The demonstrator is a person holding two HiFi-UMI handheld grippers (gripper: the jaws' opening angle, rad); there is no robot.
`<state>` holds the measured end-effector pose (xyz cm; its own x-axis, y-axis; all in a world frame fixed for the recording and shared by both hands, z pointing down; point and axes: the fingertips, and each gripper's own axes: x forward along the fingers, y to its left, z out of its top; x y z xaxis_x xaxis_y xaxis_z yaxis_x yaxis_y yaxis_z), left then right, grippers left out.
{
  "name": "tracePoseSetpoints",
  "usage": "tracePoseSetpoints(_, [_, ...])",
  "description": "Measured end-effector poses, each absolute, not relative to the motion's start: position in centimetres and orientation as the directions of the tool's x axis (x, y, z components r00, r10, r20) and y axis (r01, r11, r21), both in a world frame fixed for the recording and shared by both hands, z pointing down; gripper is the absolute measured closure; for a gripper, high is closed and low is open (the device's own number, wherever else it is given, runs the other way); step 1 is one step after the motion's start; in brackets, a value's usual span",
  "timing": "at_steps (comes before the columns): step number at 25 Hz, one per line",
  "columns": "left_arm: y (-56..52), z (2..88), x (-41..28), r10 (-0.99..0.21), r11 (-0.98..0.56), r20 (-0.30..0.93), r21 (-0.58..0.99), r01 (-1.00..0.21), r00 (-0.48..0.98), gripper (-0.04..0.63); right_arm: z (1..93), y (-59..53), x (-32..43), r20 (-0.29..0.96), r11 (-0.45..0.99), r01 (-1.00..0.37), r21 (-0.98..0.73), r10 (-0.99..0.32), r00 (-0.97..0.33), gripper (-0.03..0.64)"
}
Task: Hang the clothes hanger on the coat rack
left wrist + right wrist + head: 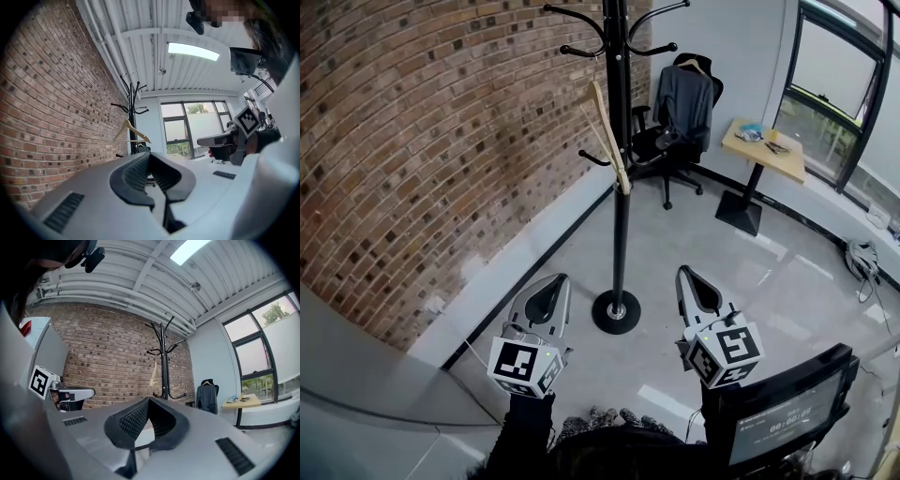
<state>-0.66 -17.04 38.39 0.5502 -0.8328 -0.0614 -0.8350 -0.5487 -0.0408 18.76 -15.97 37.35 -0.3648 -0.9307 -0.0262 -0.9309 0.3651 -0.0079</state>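
A black coat rack stands on a round base near the brick wall. A pale wooden clothes hanger hangs from one of its upper hooks, edge-on to me and close against the pole. Both grippers are held low, short of the base, and point toward the rack. My left gripper is shut with nothing in it, and so is my right gripper. The left gripper view has its gripper below the distant rack and hanger. In the right gripper view the gripper sits below the rack and hanger.
A brick wall runs along the left. Behind the rack stands an office chair with a dark jacket on it. A small wooden table is by the windows. A monitor is at my lower right.
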Motion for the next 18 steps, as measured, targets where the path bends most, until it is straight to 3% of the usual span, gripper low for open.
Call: tracePoseSetpoints(18, [-14.7,38.5,0.6,-0.840,-0.537,-0.064,-0.051,-0.842,0.540,0.588,37.6,-13.9,19.8,-0.011,0.379,-0.926,0.004,-0.925,-0.379,0.608])
